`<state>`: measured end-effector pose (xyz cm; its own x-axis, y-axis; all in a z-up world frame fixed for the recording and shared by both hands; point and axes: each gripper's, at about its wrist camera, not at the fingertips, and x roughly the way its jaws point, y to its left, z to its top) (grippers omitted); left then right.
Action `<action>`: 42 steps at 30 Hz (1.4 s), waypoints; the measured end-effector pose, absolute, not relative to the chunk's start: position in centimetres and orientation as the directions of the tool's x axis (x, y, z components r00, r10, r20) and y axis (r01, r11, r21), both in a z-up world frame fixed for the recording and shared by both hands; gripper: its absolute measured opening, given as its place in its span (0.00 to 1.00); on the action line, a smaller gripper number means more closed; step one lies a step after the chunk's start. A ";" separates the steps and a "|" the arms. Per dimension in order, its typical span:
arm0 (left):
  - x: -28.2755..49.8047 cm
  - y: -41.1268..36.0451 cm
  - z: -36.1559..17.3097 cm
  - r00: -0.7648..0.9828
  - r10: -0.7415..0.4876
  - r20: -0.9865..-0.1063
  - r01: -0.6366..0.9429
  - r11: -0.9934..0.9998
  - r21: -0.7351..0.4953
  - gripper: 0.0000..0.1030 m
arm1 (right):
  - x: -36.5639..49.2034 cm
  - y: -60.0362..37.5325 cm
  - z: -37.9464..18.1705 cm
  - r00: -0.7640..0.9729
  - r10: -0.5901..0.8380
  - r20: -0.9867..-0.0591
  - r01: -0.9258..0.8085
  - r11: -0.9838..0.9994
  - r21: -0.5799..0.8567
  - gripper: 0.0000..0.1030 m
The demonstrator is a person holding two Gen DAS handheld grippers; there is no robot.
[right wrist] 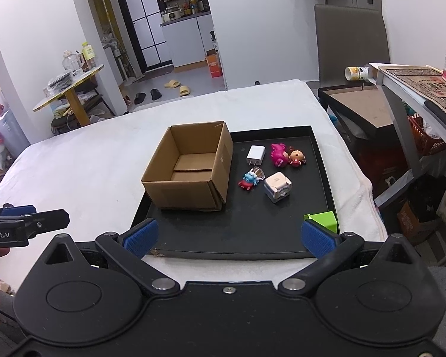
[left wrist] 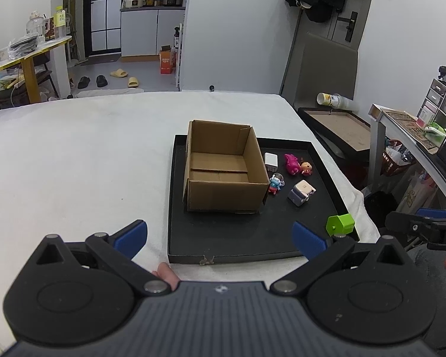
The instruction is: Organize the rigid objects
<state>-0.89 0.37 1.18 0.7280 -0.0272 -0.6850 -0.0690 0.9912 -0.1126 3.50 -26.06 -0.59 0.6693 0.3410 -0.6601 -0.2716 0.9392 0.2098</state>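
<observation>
**Waiting before the first pick**

Holding both tools back, I see the black tray (right wrist: 318, 160) keeps everything together: empty cardboard box (right wrist: 190, 169) left, small toys and white charger (right wrist: 255, 154) right. Left gripper (left wrist: 220, 236) and right gripper (right wrist: 229, 235) gape wide, carrying nothing.

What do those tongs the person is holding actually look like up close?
Each is a black plastic tool. The left tongs have two round black hubs, angled black arms joined by silver rivets, and ridged blue pads at the tips, over a ribbed grey body. The right tongs match, with textured blue pads and a smooth black body. White lettering ending "nRobot.AI" shows on the left one's side.
</observation>
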 end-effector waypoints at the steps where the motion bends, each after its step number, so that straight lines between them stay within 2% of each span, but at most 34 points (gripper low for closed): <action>1: -0.9 0.3 1.2 0.728 -0.025 -0.685 -0.069 0.991 -0.110 1.00 | 3.5 -26.1 -0.6 0.669 0.343 -0.659 -0.273 0.938 0.212 1.00; 42: -0.7 0.9 1.4 0.734 -0.022 -0.679 -0.086 0.988 -0.125 1.00 | 3.8 -26.4 -1.2 0.657 0.344 -0.671 -0.254 0.939 0.233 1.00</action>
